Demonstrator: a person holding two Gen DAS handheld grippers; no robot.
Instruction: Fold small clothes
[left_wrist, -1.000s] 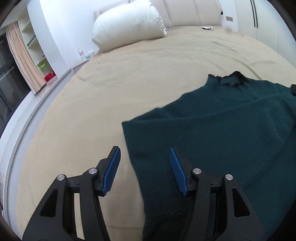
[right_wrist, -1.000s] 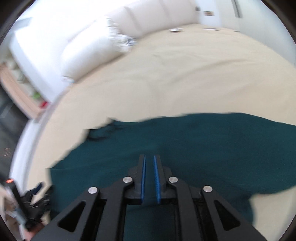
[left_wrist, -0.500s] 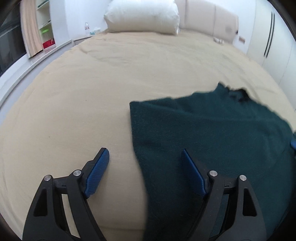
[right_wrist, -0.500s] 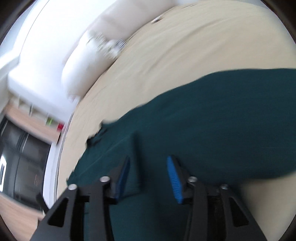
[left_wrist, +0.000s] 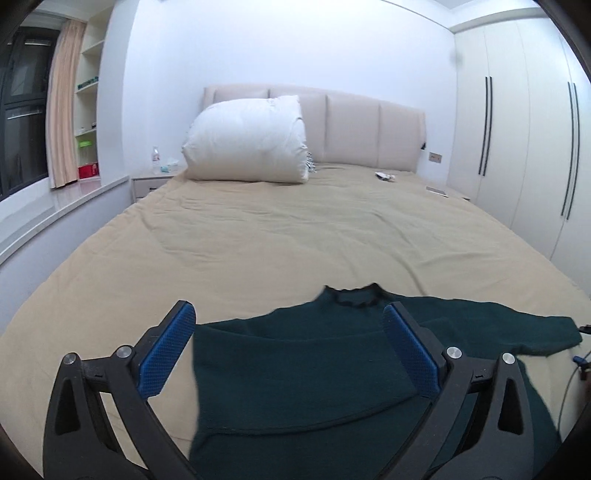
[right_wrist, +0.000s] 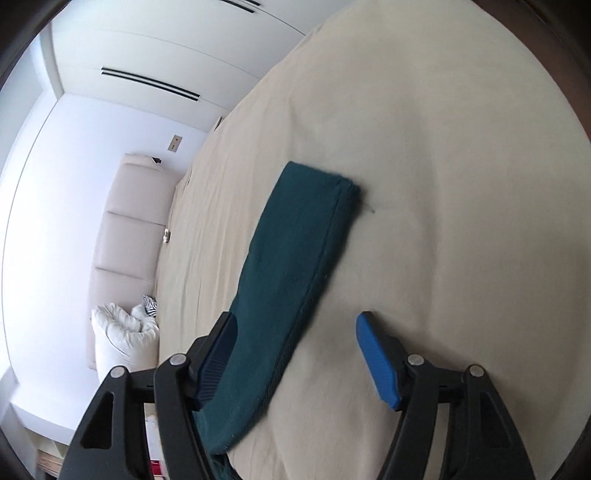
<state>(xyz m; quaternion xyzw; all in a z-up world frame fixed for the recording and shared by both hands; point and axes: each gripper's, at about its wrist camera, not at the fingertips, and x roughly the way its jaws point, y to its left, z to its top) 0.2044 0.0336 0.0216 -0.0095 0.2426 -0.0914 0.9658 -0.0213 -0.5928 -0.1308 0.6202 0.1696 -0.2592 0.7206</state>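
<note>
Now the left claw (left_wrist: 288, 354) stands with its jaws spread wide, having just been opening, over the body of the one dark green sweater (left_wrist: 306, 373), gripping nothing. The right claw (right_wrist: 295, 354) has likewise just been opening; its jaws are apart and the outstretched sleeve (right_wrist: 295, 258) runs between them, unpinched. The sweater lies flat at the near end of the bed (left_wrist: 277, 229), collar away, one sleeve apparently already laid across the chest. By my judgement the second sleeve comes next: close on its cuff and carry it inward. One white pillow (left_wrist: 247, 140) rests at the headboard.
</note>
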